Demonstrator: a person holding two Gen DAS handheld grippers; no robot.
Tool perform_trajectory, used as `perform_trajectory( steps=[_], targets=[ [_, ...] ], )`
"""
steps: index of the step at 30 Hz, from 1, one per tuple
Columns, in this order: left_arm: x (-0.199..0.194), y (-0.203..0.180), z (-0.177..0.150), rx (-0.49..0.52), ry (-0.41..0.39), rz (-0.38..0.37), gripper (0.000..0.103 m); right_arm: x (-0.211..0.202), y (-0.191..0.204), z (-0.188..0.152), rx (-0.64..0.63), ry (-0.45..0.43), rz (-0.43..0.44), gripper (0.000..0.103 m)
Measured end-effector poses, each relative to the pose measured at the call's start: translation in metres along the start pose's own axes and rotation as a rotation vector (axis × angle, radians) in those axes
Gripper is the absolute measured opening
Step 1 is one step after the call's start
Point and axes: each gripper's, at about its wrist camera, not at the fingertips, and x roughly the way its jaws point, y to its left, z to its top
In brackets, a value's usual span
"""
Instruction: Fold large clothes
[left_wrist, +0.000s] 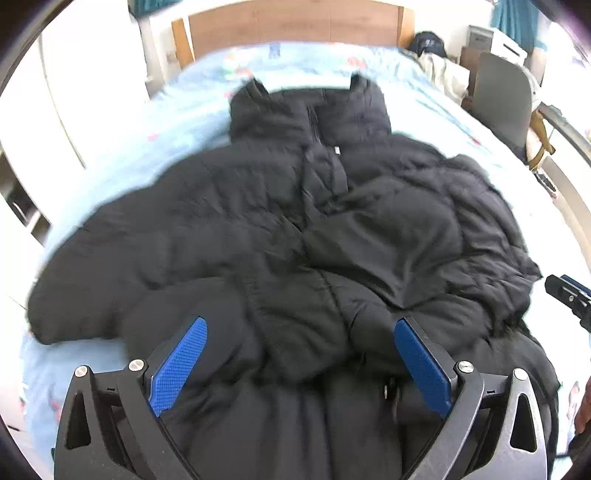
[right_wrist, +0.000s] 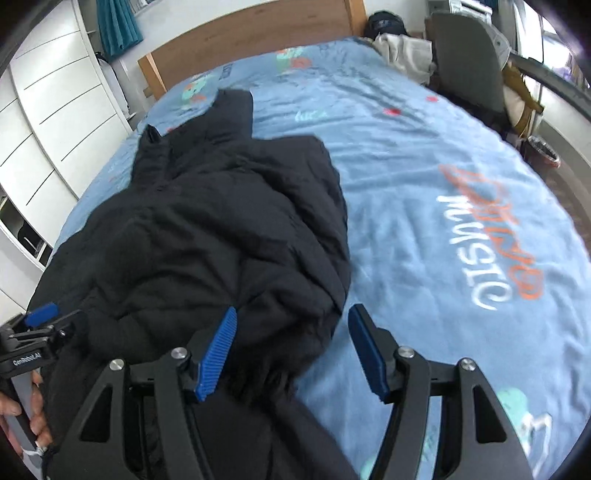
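A large black puffer jacket (left_wrist: 295, 221) lies front up on a blue bed (left_wrist: 184, 110), collar toward the headboard, sleeves folded in over its body. My left gripper (left_wrist: 301, 332) is open above the jacket's lower part, with crumpled fabric between its blue pads but not clamped. The jacket also shows in the right wrist view (right_wrist: 221, 229). My right gripper (right_wrist: 291, 321) is open over the jacket's right edge and lower corner, where it meets the bedsheet (right_wrist: 443, 221). The left gripper (right_wrist: 40, 317) appears at the left edge of that view.
A wooden headboard (left_wrist: 291, 26) stands at the far end. White wardrobes (right_wrist: 48, 110) line the left side. A grey chair (left_wrist: 502, 103) and a pile of clothes (left_wrist: 439, 70) sit at the bed's far right. The sheet to the right of the jacket is bare printed fabric.
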Motion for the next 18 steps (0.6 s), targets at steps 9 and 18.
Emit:
perform_trajectory(
  steps=[9, 18],
  targets=[
    [-0.12, 0.023, -0.025, -0.023, -0.131, -0.015, 0.1, -0.135, 0.055, -0.033, -0.048, -0.129, 0.023, 0.062],
    [-0.258, 0.014, -0.048, -0.006, -0.35, -0.159, 0.1, -0.257, 0.088, -0.077, -0.062, -0.241, -0.002, 0.062]
  ],
)
